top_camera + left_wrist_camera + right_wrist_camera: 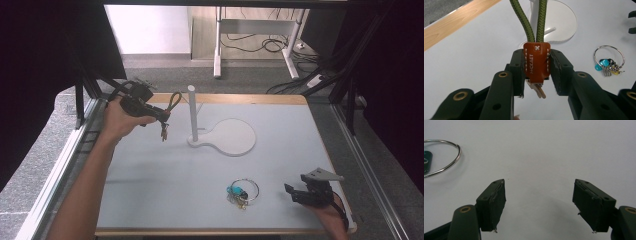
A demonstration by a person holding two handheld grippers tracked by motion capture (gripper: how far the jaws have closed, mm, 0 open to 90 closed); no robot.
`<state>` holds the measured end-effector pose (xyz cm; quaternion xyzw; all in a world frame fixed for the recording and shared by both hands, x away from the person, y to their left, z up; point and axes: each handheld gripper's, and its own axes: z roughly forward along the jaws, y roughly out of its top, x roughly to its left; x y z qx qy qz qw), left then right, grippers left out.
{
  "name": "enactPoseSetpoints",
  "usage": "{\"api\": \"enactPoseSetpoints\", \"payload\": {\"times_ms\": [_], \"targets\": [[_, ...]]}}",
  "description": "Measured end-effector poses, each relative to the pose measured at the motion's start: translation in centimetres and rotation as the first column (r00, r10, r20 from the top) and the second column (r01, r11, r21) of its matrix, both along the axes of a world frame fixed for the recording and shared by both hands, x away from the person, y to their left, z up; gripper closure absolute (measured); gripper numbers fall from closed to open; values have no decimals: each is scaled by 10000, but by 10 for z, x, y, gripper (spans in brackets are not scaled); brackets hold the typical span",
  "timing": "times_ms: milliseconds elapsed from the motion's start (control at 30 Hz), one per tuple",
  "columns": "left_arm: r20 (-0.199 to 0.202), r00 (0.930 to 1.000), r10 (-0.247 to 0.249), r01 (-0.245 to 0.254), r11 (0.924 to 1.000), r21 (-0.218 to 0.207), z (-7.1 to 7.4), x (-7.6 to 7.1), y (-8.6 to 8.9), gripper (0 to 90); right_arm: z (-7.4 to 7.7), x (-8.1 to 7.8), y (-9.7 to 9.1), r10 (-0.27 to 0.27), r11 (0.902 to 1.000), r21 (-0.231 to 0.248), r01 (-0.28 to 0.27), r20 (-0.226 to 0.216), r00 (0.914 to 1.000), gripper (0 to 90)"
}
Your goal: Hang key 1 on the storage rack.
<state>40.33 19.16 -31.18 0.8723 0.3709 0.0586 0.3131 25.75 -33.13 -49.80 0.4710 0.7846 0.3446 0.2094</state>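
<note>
The left gripper clamps a brown leather tag on a green cord loop, keys dangling, above the worktop beside the white post. The right gripper is released.

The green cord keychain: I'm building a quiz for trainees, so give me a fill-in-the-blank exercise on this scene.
1. The left tool is shut on the keychain's ____ leather tab.
2. The right tool rests with its jaws ____.
3. The key ring with the turquoise tag lies on the ____.
4. The white stand has an upright ____.

Missing words: brown; open; table; post
</note>
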Motion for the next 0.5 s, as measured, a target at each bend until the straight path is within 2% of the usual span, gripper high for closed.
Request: {"api": "enactPoseSetpoints", "payload": {"times_ms": [500], "targets": [[-142,9996,260,-262,9995,-150,0,16,3,665,0,0,-2,-33,10000,-2,33,17,10000,267]]}}
